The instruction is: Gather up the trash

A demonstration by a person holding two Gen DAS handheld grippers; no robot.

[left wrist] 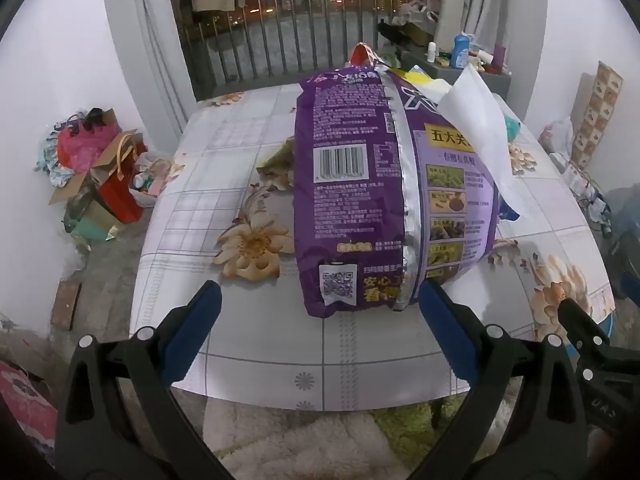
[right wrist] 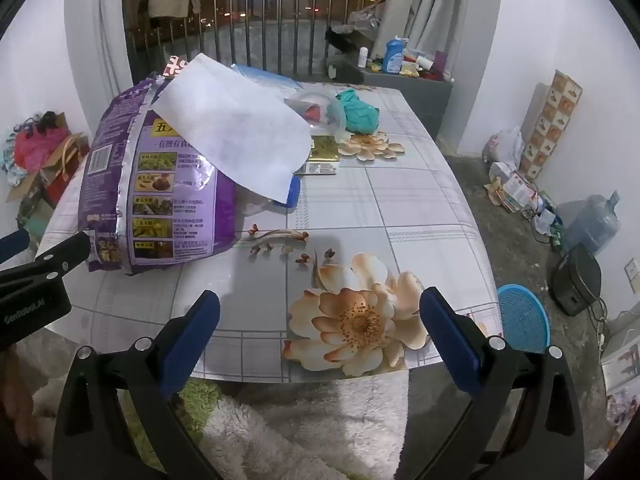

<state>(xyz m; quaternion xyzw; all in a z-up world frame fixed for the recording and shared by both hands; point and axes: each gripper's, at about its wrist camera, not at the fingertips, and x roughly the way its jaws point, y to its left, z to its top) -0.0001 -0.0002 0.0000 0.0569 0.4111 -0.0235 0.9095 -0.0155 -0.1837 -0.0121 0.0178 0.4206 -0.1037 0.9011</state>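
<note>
From the left wrist view, the left gripper (left wrist: 320,300) stood wide open, holding nothing, its blue-padded fingers (left wrist: 192,328) either side of the near end of a large purple bag (left wrist: 360,200). The bag lay lengthwise on the flowered table (left wrist: 248,352), bulging, with a silver seam down its back, a barcode, a QR label and yellow print. A white sheet (left wrist: 480,128) rested across its far right side. From the right wrist view, the right gripper (right wrist: 320,312) was likewise spread wide and empty, poised over the table's near edge above a printed flower. The purple bag sat to its left, the white sheet draped over it; a teal crumpled wad (right wrist: 360,114) and a clear plastic container (right wrist: 316,110) lay farther back on the table.
</note>
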